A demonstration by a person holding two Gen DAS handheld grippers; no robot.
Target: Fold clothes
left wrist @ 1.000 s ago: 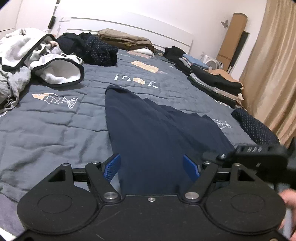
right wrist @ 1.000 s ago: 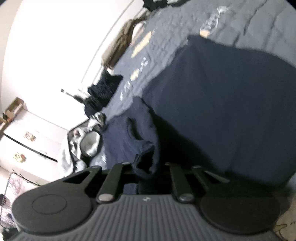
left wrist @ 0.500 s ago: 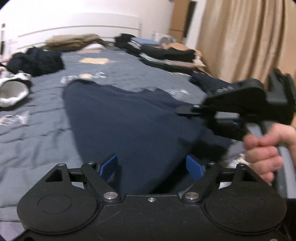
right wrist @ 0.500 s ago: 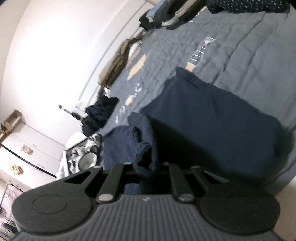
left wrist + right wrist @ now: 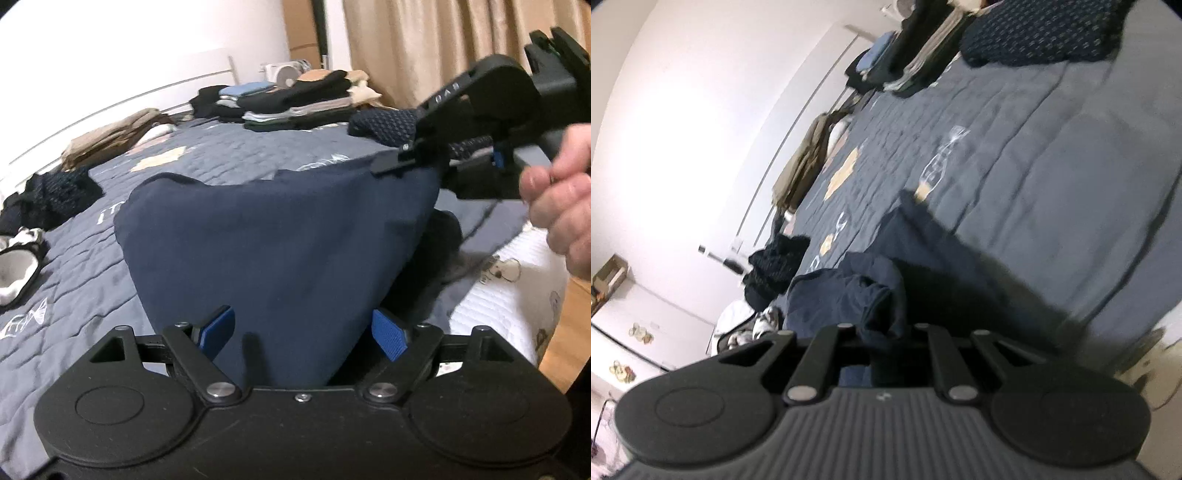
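A navy garment [image 5: 277, 240] lies on the grey-blue quilt [image 5: 74, 295], raised like a tent toward its right corner. My right gripper [image 5: 399, 162], held by a hand [image 5: 561, 214], is shut on that corner and holds it above the bed. In the right wrist view the bunched navy fabric [image 5: 882, 306] sits pinched between the fingers of the right gripper [image 5: 886, 332]. My left gripper [image 5: 303, 330] is at the garment's near edge, jaws wide. The cloth runs between its blue pads [image 5: 389, 334] without being pressed.
Folded stacks [image 5: 288, 99] and a dark patterned garment [image 5: 384, 125] line the far right of the bed. Beige folded clothes [image 5: 110, 136], a dark heap [image 5: 48, 195] and a white-and-black garment [image 5: 14, 269] lie at the left. The mattress edge [image 5: 509, 295] and curtain [image 5: 424, 48] are at the right.
The left wrist view swung and rolled rightward. The right gripper and its hand came into it, lifting the garment's corner and carrying it across. The garment went from flat to tented.
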